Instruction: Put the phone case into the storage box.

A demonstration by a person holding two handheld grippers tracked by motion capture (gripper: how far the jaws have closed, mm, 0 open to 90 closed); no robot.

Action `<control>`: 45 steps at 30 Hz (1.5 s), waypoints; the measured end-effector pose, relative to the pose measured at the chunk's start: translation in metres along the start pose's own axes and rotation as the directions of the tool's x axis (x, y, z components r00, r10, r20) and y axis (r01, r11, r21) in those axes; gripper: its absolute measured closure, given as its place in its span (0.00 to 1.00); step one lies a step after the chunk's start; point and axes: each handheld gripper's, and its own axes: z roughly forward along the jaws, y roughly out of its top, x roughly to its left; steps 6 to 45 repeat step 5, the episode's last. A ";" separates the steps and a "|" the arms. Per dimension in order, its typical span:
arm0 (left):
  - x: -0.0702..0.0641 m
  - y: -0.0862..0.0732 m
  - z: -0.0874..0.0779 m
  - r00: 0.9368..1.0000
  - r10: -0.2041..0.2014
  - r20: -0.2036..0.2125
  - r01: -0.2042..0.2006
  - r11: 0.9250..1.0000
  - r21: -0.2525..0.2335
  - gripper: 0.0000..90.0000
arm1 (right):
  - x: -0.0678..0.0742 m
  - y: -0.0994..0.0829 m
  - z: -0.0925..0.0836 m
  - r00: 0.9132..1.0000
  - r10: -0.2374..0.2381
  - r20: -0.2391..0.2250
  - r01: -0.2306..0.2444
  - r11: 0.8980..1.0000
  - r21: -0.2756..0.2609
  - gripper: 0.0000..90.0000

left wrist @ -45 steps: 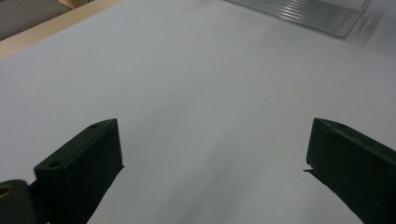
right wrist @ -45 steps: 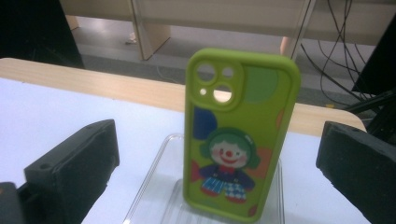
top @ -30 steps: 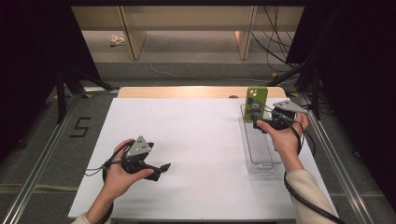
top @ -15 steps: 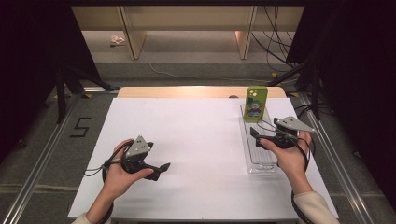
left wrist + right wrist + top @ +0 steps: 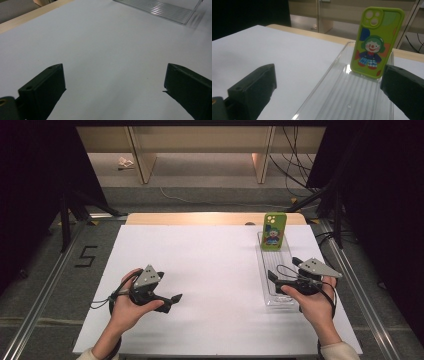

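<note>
your right claw (image 5: pixel 281 277) hangs over the near half of the clear tray (image 5: pixel 266 295), jaws spread wide and holding nothing, and your right hand (image 5: pixel 312 300) carries it just behind the tray's near end. the green phone (image 5: pixel 274 231) stands upright at the tray's far end, leaning back against the end wall (its back faces you, with a clown picture and the camera ring at the top). in the right gripper view the phone (image 5: pixel 377 42) sits ahead and a little to the right of the line between the jaws, its long axis running up and down, its foot resting on the ribbed tray floor (image 5: pixel 352 97).

that is the relation your next move turns on, as i judge it: the phone lies straight forward along the tray's length from the right claw, so this hand is far nearer than the other. your left claw (image 5: pixel 167 301) rests low on the white tabletop (image 5: pixel 210 265), well apart from the tray, also open wide with nothing between the jaws.

the phone case looks smooth, glossy and slightly rounded at the corners; it could slip if pinched on its faces. the tray is thin, see-through plastic with grooves, light enough to shift if nudged. the tabletop is matt and plain.
</note>
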 end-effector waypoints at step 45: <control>-0.001 0.001 0.001 1.000 -0.002 0.001 0.002 1.000 -0.004 0.04 | 0.003 -0.001 -0.004 1.000 0.000 -0.008 0.000 1.000 -0.002 0.02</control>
